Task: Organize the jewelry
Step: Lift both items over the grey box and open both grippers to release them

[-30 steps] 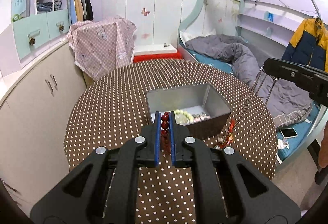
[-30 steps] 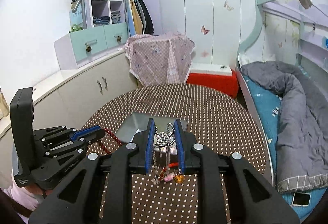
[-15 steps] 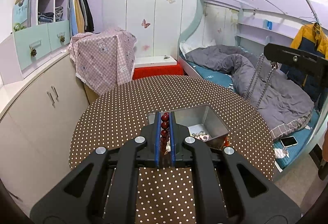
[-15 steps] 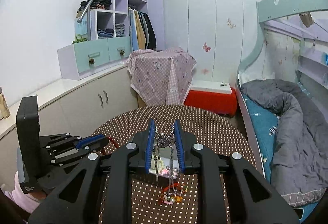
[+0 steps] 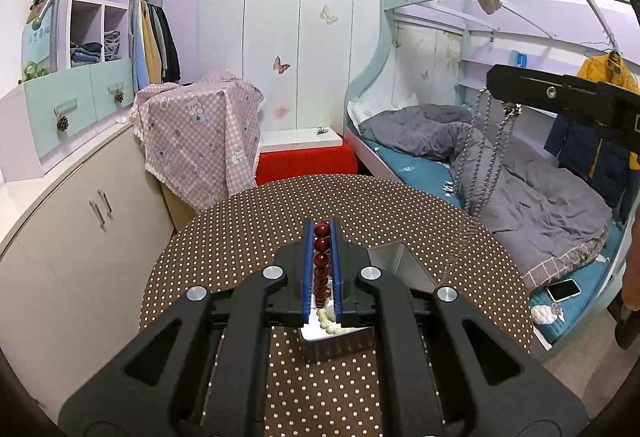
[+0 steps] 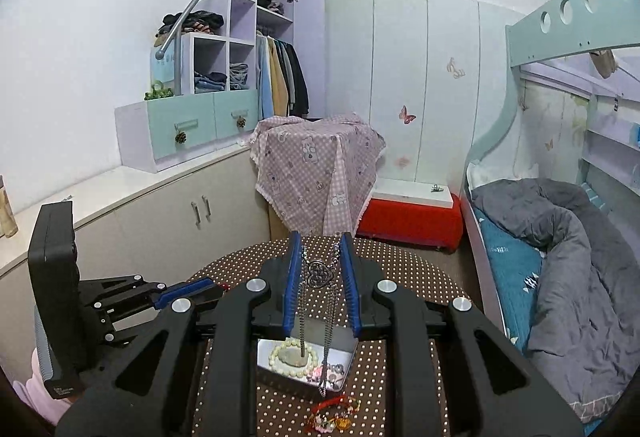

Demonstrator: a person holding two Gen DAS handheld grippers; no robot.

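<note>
Left gripper (image 5: 321,227): you've clamped the red bead string (image 5: 321,261); its lower end hides behind the jaws.
Right gripper (image 6: 319,241): you're pinching the silver chain (image 6: 318,275), dangling over the metal tin (image 6: 348,355).
Tin: pale bead bracelet (image 6: 294,357) inside, other pieces unclear.
Table (image 6: 404,265): red trinket (image 6: 334,415), partly cut off.

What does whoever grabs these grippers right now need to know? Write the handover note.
Left gripper: shut on the red bead string, held above the metal tin.
Right gripper: shut on the silver chain necklace, which hangs down over the tin.
In the tin: a pale bead bracelet and small pieces.
On the dotted tablecloth, in front of the tin: a red cord bracelet.
Done: some pieces are in the tin.
Left: put away both held pieces and the red cord bracelet.
</note>
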